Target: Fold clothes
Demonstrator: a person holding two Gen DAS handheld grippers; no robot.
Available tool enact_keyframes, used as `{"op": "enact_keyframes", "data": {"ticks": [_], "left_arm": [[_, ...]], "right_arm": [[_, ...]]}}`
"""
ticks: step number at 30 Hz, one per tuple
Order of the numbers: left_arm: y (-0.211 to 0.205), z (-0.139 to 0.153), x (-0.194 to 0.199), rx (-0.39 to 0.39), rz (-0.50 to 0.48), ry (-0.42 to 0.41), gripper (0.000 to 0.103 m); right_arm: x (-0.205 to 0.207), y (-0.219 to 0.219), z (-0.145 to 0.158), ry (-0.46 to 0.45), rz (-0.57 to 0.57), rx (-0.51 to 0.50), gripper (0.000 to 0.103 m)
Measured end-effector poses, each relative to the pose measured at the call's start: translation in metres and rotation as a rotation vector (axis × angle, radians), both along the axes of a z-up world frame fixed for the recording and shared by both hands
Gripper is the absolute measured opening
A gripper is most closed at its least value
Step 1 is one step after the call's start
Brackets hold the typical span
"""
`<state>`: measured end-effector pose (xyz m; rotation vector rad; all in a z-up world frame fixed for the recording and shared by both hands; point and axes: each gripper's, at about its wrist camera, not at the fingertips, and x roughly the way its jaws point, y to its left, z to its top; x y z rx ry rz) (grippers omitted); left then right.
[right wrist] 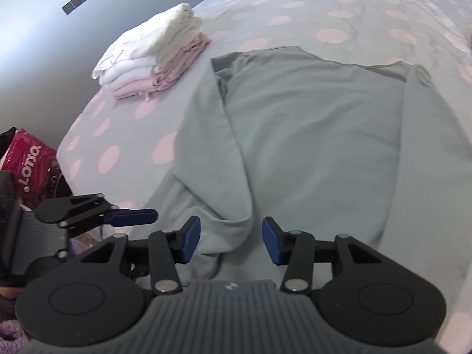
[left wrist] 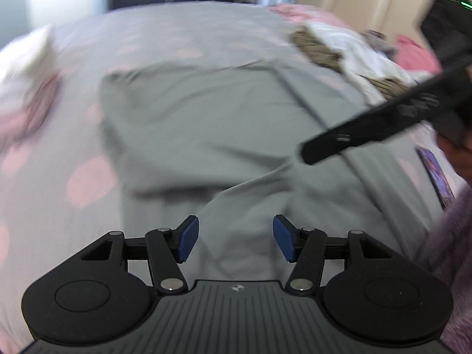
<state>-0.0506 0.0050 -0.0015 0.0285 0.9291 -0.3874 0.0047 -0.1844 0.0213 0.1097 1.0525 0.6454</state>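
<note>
A grey long-sleeved top (right wrist: 312, 124) lies flat on the bed, both sleeves folded in over its body; it also shows, blurred, in the left wrist view (left wrist: 206, 124). My right gripper (right wrist: 231, 240) is open and empty, hovering just above the near end of the left folded sleeve. My left gripper (left wrist: 235, 239) is open and empty above the top's near edge. It also shows in the right wrist view (right wrist: 129, 216) at the bed's left edge. The right gripper's dark body (left wrist: 368, 118) crosses the left wrist view.
A stack of folded white and pink clothes (right wrist: 153, 56) sits on the bed's far left. A pile of unfolded clothes (left wrist: 348, 53) lies at the far right. The grey, pink-dotted bedspread (right wrist: 339, 14) covers the bed. A red bag (right wrist: 29, 165) stands beside the bed.
</note>
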Motion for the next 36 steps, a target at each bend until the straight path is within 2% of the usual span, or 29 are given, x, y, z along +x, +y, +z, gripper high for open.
{"op": "enact_keyframes", "data": {"ticks": [3,5,7,10,14,17,20,22,25,28,33,36], "left_arm": [[0.008,-0.013,0.009,-0.039,0.040,0.063,0.053],[0.009,-0.020,0.013,-0.069,0.033,0.093,0.046],[0.007,-0.026,0.014,-0.077,0.022,0.092,0.024],[0.001,-0.024,0.008,-0.062,-0.017,0.044,0.005],[-0.011,0.002,-0.010,-0.078,-0.128,-0.085,0.004],[-0.031,0.013,-0.020,-0.106,-0.237,-0.132,0.004],[-0.056,0.011,-0.030,-0.076,-0.357,-0.142,0.004],[-0.070,0.006,-0.036,-0.065,-0.417,-0.116,0.006],[-0.078,0.004,-0.044,-0.063,-0.472,-0.096,0.020],[-0.075,0.007,-0.045,-0.051,-0.474,-0.083,0.022],[-0.051,0.020,-0.034,-0.019,-0.412,-0.060,0.023],[-0.028,0.033,-0.020,0.040,-0.376,-0.071,0.028]], "right_arm": [[0.000,0.014,-0.001,-0.008,0.030,-0.033,0.049],[0.000,0.018,-0.002,-0.013,0.037,-0.051,0.049],[0.001,0.017,-0.003,-0.016,0.034,-0.057,0.049],[0.002,0.012,-0.003,-0.018,0.013,-0.065,0.049],[0.003,-0.001,-0.001,-0.028,-0.025,-0.073,0.049],[0.005,-0.011,0.001,-0.032,-0.062,-0.070,0.049],[0.006,-0.020,0.003,-0.035,-0.095,-0.071,0.049],[0.004,-0.024,0.005,-0.038,-0.103,-0.067,0.049],[0.000,-0.026,0.007,-0.044,-0.086,-0.055,0.049],[-0.006,-0.027,0.006,-0.045,-0.061,-0.050,0.048],[-0.008,-0.027,-0.001,-0.030,-0.055,-0.071,0.045],[0.001,-0.025,-0.009,-0.013,-0.058,-0.054,0.044]]}}
